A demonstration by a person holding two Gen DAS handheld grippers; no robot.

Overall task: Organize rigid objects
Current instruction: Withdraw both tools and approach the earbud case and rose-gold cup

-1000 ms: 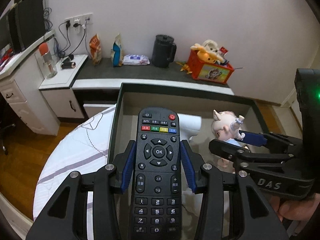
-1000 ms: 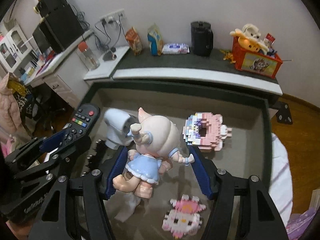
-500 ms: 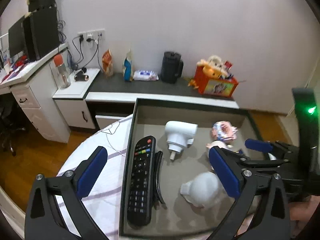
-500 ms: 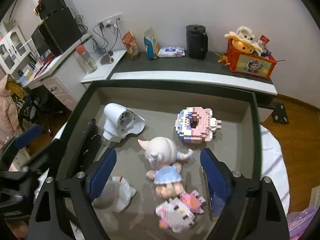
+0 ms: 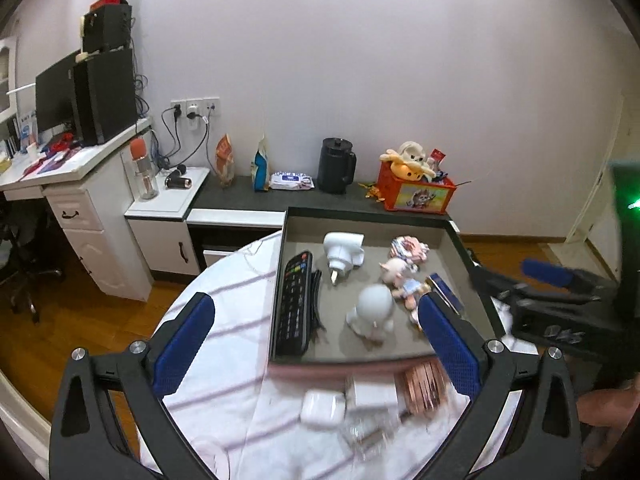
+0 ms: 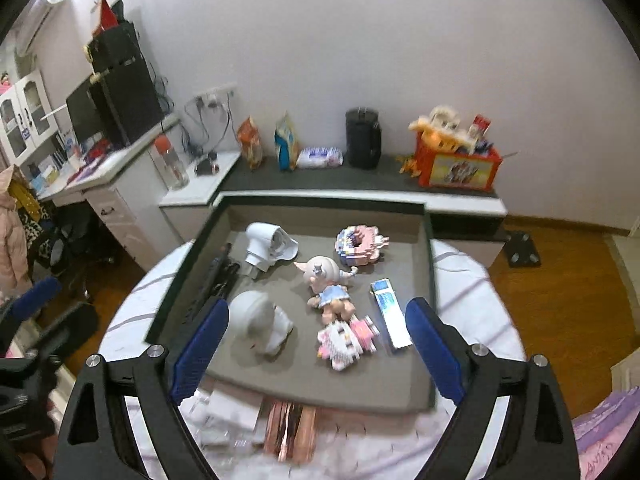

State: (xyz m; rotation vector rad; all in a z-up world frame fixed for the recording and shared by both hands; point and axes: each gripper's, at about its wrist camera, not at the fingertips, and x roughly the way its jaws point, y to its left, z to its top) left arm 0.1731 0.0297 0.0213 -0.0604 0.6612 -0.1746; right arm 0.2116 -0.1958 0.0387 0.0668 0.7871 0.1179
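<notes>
Above tray (image 6: pixel 426 240): right claw (image 6: pixel 316 344) opening, empty; left claw (image 5: pixel 316 344) wide, empty.

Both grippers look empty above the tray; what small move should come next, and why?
Probably lower the left gripper onto the white case. Remote and doll already lie in the tray, the right gripper is opening empty, and clutter remains outside.

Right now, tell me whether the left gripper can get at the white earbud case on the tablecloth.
Probably yes. The left gripper is open and holds nothing, and the white earbud case lies uncovered in front of the tray, between its fingers.
</notes>
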